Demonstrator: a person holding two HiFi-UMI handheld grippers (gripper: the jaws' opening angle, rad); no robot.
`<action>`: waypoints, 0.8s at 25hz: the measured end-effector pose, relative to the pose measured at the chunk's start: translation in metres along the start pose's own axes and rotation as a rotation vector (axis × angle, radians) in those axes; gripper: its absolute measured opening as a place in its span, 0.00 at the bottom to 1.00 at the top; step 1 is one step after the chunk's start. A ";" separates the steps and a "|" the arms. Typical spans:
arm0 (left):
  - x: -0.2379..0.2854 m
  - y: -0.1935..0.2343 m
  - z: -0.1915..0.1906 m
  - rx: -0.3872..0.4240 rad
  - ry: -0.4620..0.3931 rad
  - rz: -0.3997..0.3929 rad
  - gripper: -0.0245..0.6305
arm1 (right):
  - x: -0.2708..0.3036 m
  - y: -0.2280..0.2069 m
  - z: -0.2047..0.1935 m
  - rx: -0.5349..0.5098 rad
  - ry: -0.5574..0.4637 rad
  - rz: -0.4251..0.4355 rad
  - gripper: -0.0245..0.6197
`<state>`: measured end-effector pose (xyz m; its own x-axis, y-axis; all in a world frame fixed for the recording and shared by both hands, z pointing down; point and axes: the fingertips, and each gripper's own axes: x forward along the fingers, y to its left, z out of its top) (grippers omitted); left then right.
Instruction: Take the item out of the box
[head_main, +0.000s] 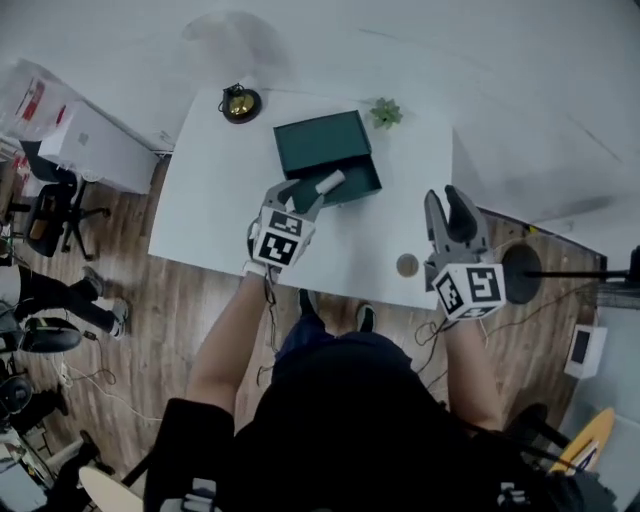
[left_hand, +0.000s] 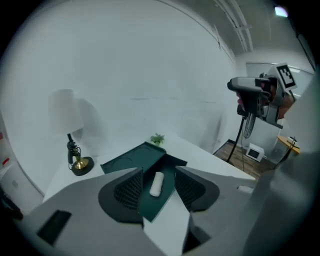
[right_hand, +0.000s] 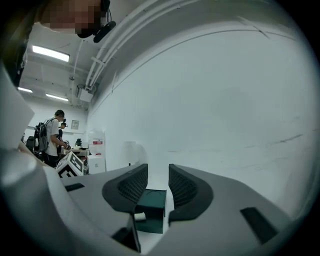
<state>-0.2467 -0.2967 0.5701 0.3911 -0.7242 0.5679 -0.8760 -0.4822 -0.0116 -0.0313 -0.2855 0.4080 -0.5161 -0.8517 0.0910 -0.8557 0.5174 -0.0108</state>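
**Roll**: white and cylindrical, lying in the open lower half of the box, toward its near edge. Its underside is not showing. In the left gripper view the roll is sitting in the gap between the jaws, touching neither.

**Box**: dark green, with the lid lying open on the far side. From the right gripper view only a slice of the box is showing between the jaws, and one jaw is cutting off its near corner.

**Left gripper**: hanging over the near edge of the box, with its jaws spread either side of the roll and gripping nothing. Its marker cube is covering the tabletop beneath it. In its own view the jaw bodies are hiding the front of the box.

**Right gripper**: well to the right of the box. Its jaws are standing slightly apart with nothing between them, as its own view confirms.

**Lamp**: black and brass base, standing left of the box at the far tabletop edge. Its pale shade is hard to make out.

**Plant**: small and green, standing just right of the lid.

**Disc**: round and brownish, lying near the right gripper. Its kind is unclear.

**Stand**: black round base, standing on the floor right of the tabletop.

**Cartons**: white, stacked far left of the box. They are carrying red labels too small to read.

**Person**: wearing a backpack, standing far off beyond the box.
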 end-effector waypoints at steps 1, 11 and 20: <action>0.014 -0.002 -0.009 0.012 0.030 -0.040 0.33 | -0.003 0.000 -0.005 0.007 0.011 -0.033 0.25; 0.133 -0.013 -0.068 0.228 0.328 -0.207 0.33 | -0.033 -0.011 -0.049 0.074 0.073 -0.238 0.24; 0.173 -0.012 -0.101 0.319 0.527 -0.191 0.32 | -0.057 -0.037 -0.061 0.137 0.066 -0.307 0.23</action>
<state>-0.1967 -0.3663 0.7518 0.2697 -0.3106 0.9115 -0.6459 -0.7604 -0.0680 0.0321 -0.2512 0.4636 -0.2342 -0.9564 0.1744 -0.9701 0.2182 -0.1058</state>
